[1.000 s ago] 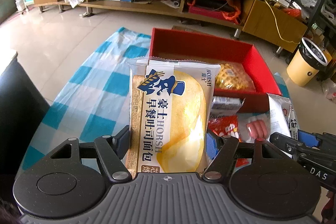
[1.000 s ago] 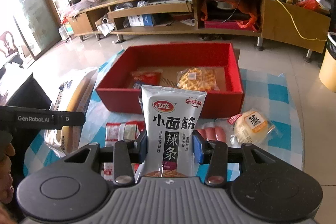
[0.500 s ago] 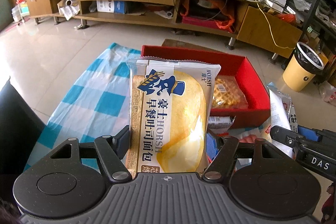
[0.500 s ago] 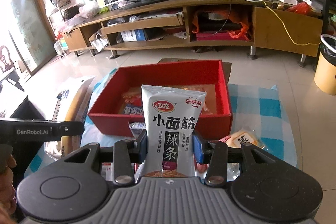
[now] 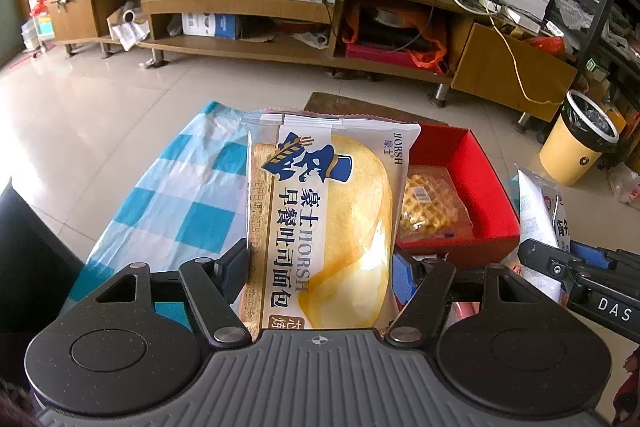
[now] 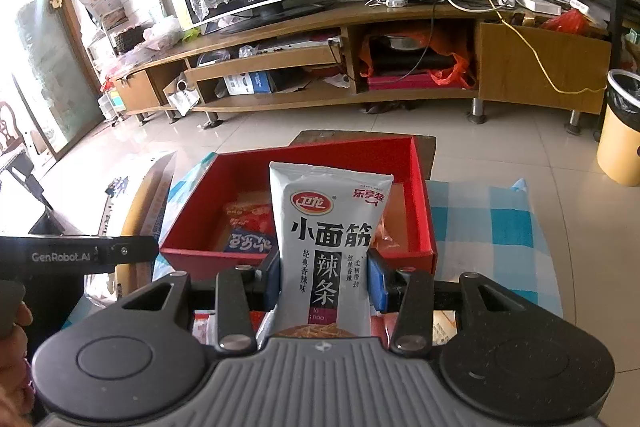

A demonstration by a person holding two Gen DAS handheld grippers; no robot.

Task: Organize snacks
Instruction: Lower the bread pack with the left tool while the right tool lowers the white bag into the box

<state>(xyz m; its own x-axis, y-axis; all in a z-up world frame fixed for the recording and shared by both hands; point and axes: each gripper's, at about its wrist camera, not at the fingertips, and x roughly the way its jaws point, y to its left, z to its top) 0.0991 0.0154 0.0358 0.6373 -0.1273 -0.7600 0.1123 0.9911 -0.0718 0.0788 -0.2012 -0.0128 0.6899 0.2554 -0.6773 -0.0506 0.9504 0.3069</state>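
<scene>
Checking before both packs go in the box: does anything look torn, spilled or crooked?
Nothing stands out. The bread pack in the left gripper and the spicy strip pouch in the right gripper look intact and upright.

Light: we see strong daylight from window [image 6: 52,75], upper left of fingers.
Glare: floor [image 6: 248,131] beyond fingertips washed out.
Edges: fisheye bends cabinet [image 5: 256,11]; corners dark.
Focus: sharp, no blur.

**Both tools loaded, angled down**

Left tool [image 5: 320,267]: pads clamped on either side of a bread packet [image 5: 324,227], packet upright between them. Right tool [image 6: 324,277]: closed tight on a narrow spicy-strip pouch [image 6: 326,251], also upright. Both pitched forward and downward. Right tool's tip visible at right edge of left view. Fingers [image 6: 14,331] of a hand at lower left of right view.
</scene>
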